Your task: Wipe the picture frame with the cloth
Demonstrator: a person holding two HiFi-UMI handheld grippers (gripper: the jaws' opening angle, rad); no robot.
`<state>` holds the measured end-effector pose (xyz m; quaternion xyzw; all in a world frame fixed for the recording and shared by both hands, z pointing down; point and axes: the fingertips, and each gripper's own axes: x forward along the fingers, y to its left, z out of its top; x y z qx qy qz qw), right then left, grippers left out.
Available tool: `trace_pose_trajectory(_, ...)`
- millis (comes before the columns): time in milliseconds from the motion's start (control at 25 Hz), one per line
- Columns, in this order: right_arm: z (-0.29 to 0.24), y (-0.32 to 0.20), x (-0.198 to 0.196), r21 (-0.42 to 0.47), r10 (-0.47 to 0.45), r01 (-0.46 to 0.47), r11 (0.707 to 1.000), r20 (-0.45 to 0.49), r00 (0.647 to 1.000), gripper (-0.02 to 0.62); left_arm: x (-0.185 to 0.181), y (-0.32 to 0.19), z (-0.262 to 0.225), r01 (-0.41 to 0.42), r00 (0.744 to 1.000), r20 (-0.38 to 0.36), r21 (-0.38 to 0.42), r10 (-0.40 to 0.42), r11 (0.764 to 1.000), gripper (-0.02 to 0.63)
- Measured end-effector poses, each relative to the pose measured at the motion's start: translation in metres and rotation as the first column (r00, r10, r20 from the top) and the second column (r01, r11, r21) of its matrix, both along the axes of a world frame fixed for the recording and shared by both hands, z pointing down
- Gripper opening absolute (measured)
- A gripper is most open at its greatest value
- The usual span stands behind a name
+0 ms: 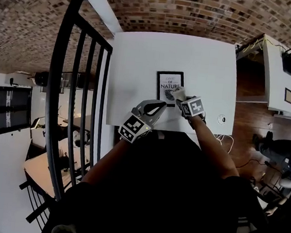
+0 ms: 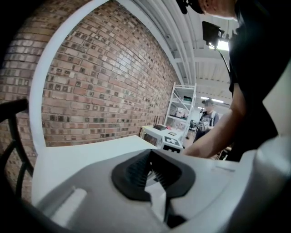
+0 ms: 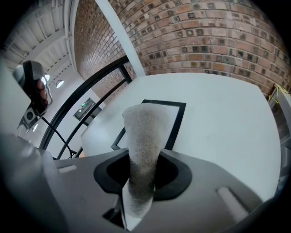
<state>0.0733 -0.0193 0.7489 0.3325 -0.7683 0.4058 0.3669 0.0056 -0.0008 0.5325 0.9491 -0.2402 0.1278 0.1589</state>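
The right gripper [image 3: 141, 177] is squeezed tight on the cloth [image 3: 143, 141], which sticks out in front of it. The picture frame [image 3: 176, 116] lies flat on the white bench [image 3: 227, 118], just ahead of that gripper and under the cloth's tip. I can't tell if the cloth touches it, so I think most of the wiping is left to do. The frame's long side runs straight away from the gripper, with the top of the print at the far end. The left gripper [image 2: 152, 175] is close beside it, with its jaws a little apart and holding nothing.
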Motion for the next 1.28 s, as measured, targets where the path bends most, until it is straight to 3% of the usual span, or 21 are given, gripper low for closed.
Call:
trace_pose_trajectory(440,-0.014,-0.109,-0.014,0.105,0.013,-0.007,0.994,-0.056,0.998,0.11,-0.021,-0.002,0.001,0.05,0.999,0.004,-0.016,-0.05,0.999,0.002)
trace_pose_trajectory(680,0.004,-0.142,-0.024,0.09,0.045,-0.037,0.995,-0.084,0.995,0.109,-0.038,-0.002,0.004,0.09,0.996,0.011,-0.033,-0.09,0.995,0.002)
trace_pose_trajectory(880,0.022,-0.136,-0.028,0.047,0.022,-0.017,0.999,-0.108,0.994,0.11,-0.047,-0.004,0.001,0.132,0.991,-0.018,-0.045,-0.132,0.99,0.002)
trace_pose_trajectory(1280,0.027,-0.095,-0.036,-0.001,-0.04,0.04,0.999,-0.12,0.992,0.11,-0.052,-0.009,0.004,0.122,0.992,-0.021,-0.05,-0.123,0.991,0.002)
